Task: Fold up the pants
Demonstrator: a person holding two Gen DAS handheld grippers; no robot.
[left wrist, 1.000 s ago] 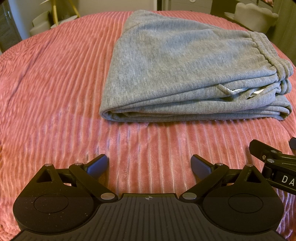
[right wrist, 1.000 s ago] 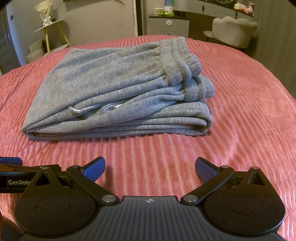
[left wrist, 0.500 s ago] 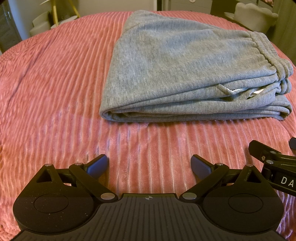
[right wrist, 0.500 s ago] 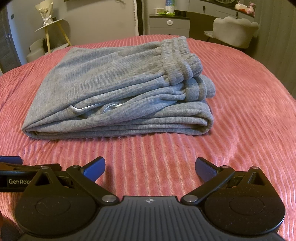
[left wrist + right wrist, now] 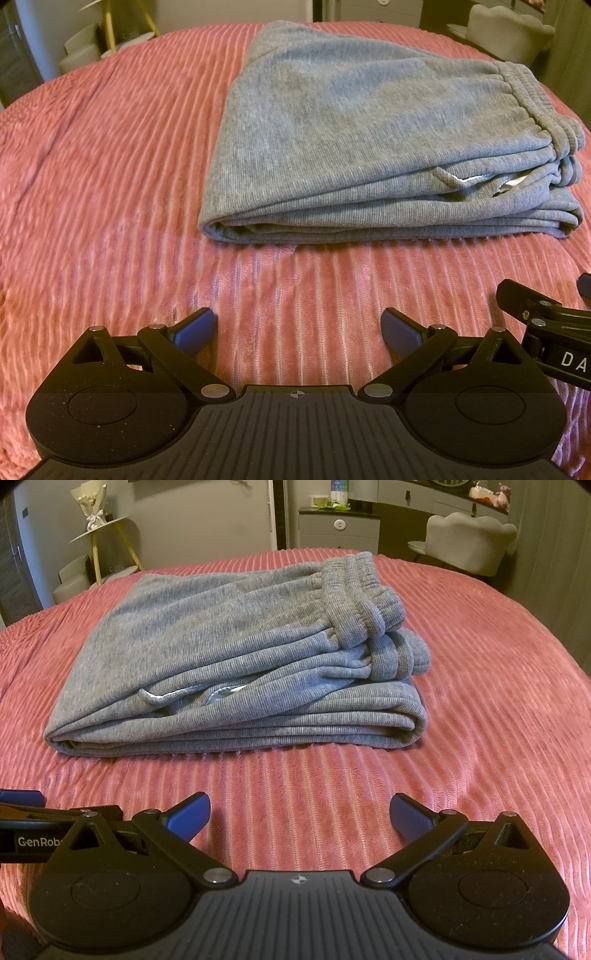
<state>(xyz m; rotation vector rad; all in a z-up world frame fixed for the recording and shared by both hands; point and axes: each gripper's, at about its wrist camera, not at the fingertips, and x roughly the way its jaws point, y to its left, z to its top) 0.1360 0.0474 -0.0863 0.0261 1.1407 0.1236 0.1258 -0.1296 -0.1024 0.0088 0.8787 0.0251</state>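
Nearest: left tool (image 5: 298, 328) spread wide, nothing between its blue pads (image 5: 195, 328), poised over bare pink bedspread (image 5: 110, 184). Right tool (image 5: 300, 812) likewise spread wide and empty, also over bedspread, just beside the left one; each visible at the edge of the other's view. Neither touching the cloth.

Beyond the fingertips, past a strip of ribbed pink cover: grey pants (image 5: 229, 657), folded into a flat stack of several layers, lying on the bed. Folded edge turned toward the tools, layers lined up fairly evenly along it. Elastic waistband (image 5: 354, 602) on top at the stack's right end, bunched and rounded, a cuffed layer just under it. A bit of pale drawstring or lining (image 5: 166, 698) peeking out between the layers near the middle.

Farther back, off the bed: a pale upholstered chair (image 5: 469, 539) at the right, a grey drawer unit (image 5: 340, 528) against the wall, a yellow-legged side table (image 5: 99, 539) at the left.
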